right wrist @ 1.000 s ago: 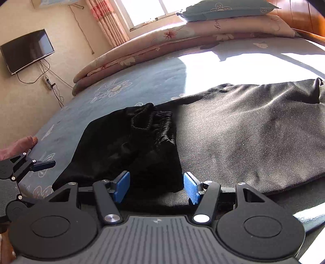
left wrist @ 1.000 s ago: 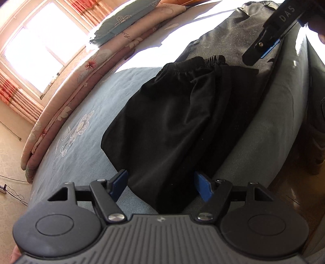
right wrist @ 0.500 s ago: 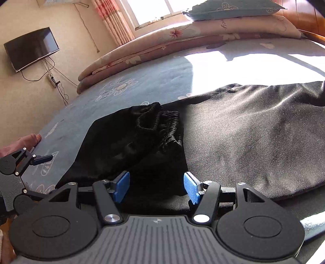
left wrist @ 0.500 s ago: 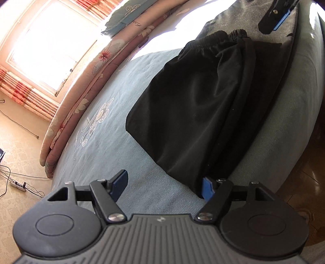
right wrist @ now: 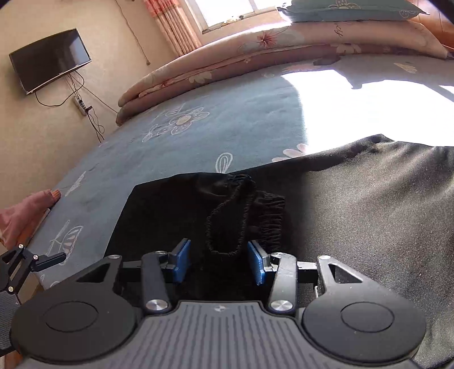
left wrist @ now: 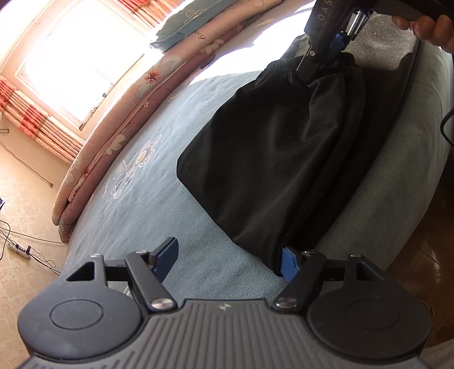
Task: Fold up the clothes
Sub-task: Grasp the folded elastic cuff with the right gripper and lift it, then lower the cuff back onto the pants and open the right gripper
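Right tongs (right wrist: 218, 262) closing around the black shorts (left wrist: 272, 159) waistband; left tongs (left wrist: 227, 259) wide open, empty.

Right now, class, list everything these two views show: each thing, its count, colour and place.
shorts: one, black, near bed edge, elastic waistband bunched
dark cloth: one, charcoal, spread under and beside the shorts
bedspread: one, blue, white flowers, covers the bed
quilt: one, pink floral, folded along far side
pillow: one, pale blue, atop quilt
television: one, black, on wall
left tongs: open, at the shorts' hem
right tongs: closing around the waistband
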A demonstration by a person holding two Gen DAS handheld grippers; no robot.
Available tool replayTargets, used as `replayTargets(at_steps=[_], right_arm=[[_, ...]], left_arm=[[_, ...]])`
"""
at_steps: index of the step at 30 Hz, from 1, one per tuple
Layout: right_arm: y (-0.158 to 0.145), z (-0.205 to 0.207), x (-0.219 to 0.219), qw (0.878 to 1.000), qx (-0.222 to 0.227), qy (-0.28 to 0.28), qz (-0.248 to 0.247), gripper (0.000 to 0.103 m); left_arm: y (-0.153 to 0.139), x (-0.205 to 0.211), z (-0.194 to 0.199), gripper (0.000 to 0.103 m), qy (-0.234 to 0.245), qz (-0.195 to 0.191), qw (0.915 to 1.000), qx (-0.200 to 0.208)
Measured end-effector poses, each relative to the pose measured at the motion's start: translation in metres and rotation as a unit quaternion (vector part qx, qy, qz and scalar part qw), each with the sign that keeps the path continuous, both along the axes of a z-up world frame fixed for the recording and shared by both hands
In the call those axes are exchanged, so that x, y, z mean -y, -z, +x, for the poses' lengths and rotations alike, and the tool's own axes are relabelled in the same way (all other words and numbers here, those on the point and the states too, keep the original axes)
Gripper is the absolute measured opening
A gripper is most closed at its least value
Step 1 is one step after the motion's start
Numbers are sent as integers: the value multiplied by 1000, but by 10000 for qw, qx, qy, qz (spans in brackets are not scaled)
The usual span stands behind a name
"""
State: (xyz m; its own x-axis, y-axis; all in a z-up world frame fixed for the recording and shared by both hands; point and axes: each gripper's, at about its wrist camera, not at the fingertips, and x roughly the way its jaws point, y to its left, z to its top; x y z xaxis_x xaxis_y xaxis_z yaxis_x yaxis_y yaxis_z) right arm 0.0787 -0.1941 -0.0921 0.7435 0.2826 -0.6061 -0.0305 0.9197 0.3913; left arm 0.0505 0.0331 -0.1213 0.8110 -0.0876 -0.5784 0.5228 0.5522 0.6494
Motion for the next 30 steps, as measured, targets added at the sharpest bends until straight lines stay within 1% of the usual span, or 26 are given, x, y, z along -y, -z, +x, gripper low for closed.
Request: replayTargets(at_steps=[1,2,4,9,12,14,17,21,23,24,25,26,28,30], right_arm=[[0,2,-2,10000,3,22,-29,28],[-2,3,-3,10000,25,52,-68,24],[-12,4,-6,9999,165,-5,-28,22],[-47,6,-13,9983,553,-170,119,20],[-68,-3,-14,9969,726,-227,211,20],[-73,-10,-11,9966,736,-247,278,20],[-62,-21,-3,9978,516,-155,374,21],[-12,-16,7,9985,-432,13,335,24],[1,-20,12,9978,-527,138,381,24],[7,-23,14,9974,-551,199,408,25],[5,-27,16,9978,-473,249,392,29],[0,-32,17,9983,-359,296,362,41],[-9,-41,20,9988,-136,393,249,53],[-14,-47,23,9988,15,481,56,53]], left_arm=[[0,0,0,74,1,-4,10000,12],[0,0,0,74,-3,-22,10000,10],[-1,-3,3,75,-5,-77,10000,-15],[0,-7,9,75,-3,-117,9999,-17],[-1,-7,10,75,-3,-130,9999,-13],[0,-7,10,75,1,-133,9999,-9],[0,-8,10,75,8,-133,9999,-15],[0,-9,12,76,8,-131,9999,-27],[1,-9,12,76,-13,-147,9999,-39],[1,-9,12,76,-21,-152,9999,-43],[1,-9,12,76,-24,-151,9999,-46],[1,-9,12,76,-15,-138,9999,-48],[0,-8,13,76,8,-105,9999,-66],[-1,-7,12,76,30,-70,9999,-88]])
